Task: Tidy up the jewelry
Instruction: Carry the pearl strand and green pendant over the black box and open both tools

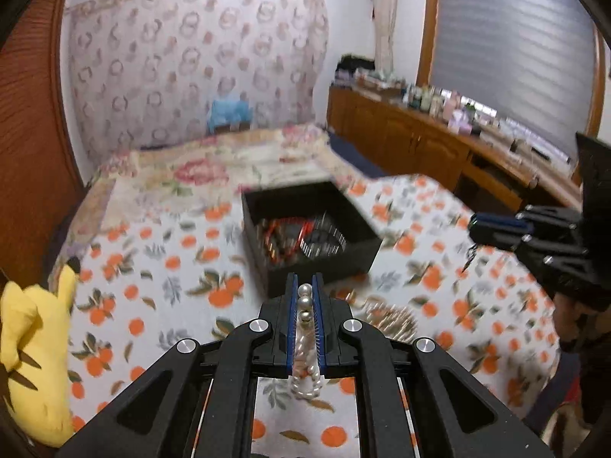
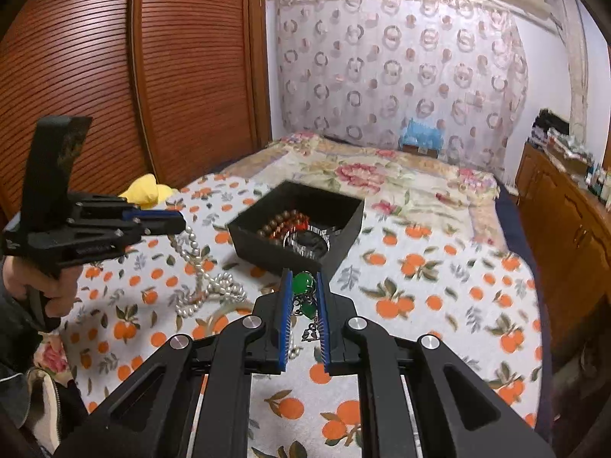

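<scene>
A black open box (image 1: pixel 366 252) (image 2: pixel 343 246) sits on the orange-print bedspread, holding red-brown bead bracelets (image 1: pixel 282 236) (image 2: pixel 282 225) and a silver bangle (image 2: pixel 307 242). My left gripper (image 1: pixel 305 286) is shut on a pearl necklace (image 1: pixel 305 343), held just short of the box; the strand trails down to the bed in the right wrist view (image 2: pixel 206 286). My right gripper (image 2: pixel 303 282) is shut on a green-stone pendant with a chain (image 2: pixel 305 290), just before the box's near corner. It also shows at the right edge of the left wrist view (image 1: pixel 477 225).
A yellow plush toy (image 1: pixel 34 355) lies at the bed's left edge. A wooden sideboard (image 1: pixel 439 141) with bottles stands to the right. A slatted wooden wardrobe (image 2: pixel 152 76) is on the left. More jewelry (image 1: pixel 389 316) lies on the bedspread near the box.
</scene>
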### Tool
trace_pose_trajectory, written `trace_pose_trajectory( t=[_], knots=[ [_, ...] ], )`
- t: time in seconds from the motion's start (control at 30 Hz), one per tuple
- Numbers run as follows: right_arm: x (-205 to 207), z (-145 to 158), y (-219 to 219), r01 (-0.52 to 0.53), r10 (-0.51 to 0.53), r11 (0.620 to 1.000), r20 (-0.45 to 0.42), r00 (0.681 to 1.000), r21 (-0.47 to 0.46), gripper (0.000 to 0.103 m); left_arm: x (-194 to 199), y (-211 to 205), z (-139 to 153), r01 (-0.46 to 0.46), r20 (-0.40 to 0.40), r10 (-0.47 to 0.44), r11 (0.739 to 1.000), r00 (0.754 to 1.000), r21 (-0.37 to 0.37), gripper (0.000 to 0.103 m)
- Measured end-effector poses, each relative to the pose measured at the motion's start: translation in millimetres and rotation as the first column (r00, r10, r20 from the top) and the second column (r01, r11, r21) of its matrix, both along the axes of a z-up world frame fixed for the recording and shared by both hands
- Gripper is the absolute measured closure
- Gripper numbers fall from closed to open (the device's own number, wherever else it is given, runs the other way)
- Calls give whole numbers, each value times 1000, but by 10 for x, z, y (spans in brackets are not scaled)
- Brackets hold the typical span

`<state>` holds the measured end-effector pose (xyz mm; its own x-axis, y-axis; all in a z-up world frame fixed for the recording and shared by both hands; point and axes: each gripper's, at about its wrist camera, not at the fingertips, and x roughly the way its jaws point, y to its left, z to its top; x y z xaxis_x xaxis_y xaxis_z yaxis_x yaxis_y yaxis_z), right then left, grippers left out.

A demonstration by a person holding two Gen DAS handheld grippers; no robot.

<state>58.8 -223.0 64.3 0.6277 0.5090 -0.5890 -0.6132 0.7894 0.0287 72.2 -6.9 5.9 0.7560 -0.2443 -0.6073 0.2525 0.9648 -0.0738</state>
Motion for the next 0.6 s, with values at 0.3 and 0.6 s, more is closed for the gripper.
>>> trace_pose_trajectory(
  t=[0.3,0.6],
  knots=[
    [13,264,-29,-19,18,999,22,1000,36,89,-48,-58,566,7,117,-7,1000,993,4,96],
    [296,279,83,-27,27,1000,21,999,8,89,185,-102,887,18,174,-18,1000,985,5,96]
  ],
)
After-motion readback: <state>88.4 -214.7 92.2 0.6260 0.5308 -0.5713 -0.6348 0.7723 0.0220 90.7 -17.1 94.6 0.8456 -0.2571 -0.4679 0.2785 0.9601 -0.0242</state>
